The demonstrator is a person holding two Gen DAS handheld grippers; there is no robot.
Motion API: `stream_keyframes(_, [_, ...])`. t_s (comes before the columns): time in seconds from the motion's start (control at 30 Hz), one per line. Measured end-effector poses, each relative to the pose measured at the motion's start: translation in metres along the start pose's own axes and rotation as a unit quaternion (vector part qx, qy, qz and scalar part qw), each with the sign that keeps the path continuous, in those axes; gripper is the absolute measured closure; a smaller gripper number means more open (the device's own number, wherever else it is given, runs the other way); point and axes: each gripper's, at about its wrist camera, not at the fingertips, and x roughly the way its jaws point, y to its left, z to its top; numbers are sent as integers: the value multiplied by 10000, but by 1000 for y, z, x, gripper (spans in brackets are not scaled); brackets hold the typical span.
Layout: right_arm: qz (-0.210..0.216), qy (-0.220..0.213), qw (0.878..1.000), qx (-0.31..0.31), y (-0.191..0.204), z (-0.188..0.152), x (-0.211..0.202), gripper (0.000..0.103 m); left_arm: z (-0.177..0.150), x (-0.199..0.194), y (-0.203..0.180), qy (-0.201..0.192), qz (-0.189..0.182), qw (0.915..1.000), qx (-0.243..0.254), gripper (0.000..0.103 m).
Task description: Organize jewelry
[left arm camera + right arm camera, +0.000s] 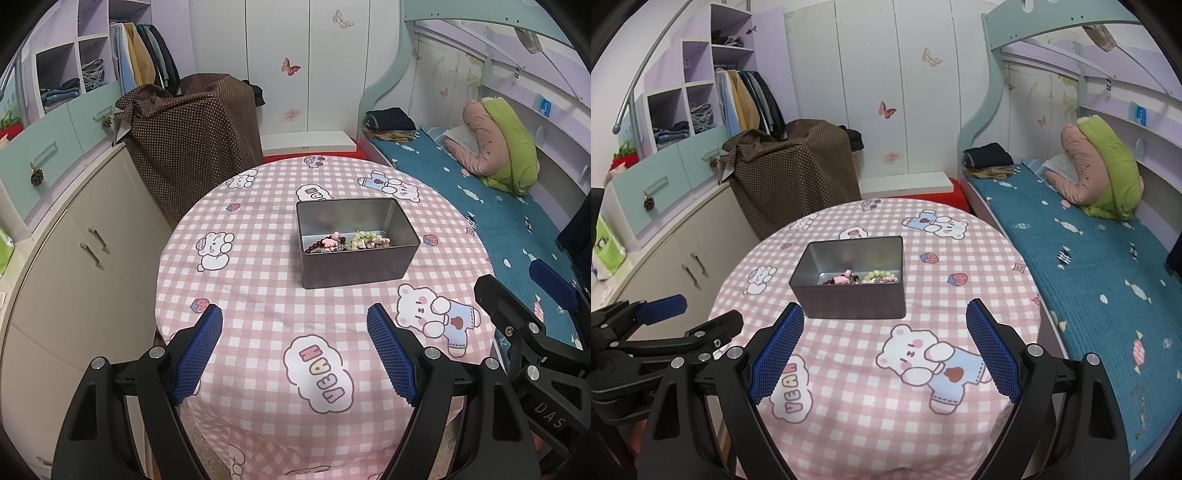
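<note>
Now both grippers hover spread and empty over the near edge of the tablecloth (pixel 258 258) — left gripper (pixel 295 347), right gripper (pixel 884 347) — while the jewelry (pixel 345 242) lies inside the tin box (pixel 354 266) near the middle

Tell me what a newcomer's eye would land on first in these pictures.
First, the grey metal tin standing open near the middle of the round table's pink checked bear cloth, with beaded jewelry heaped at its near end. Then the blue-padded left gripper and right gripper, both open and empty, short of the tin.
</note>
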Motion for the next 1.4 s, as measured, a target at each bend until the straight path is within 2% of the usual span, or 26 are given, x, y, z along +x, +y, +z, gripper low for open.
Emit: stream_keyframes(1.4, [22, 16, 10000, 15, -2, 2, 0, 16, 2, -3, -3, -18, 54, 10000, 44, 25])
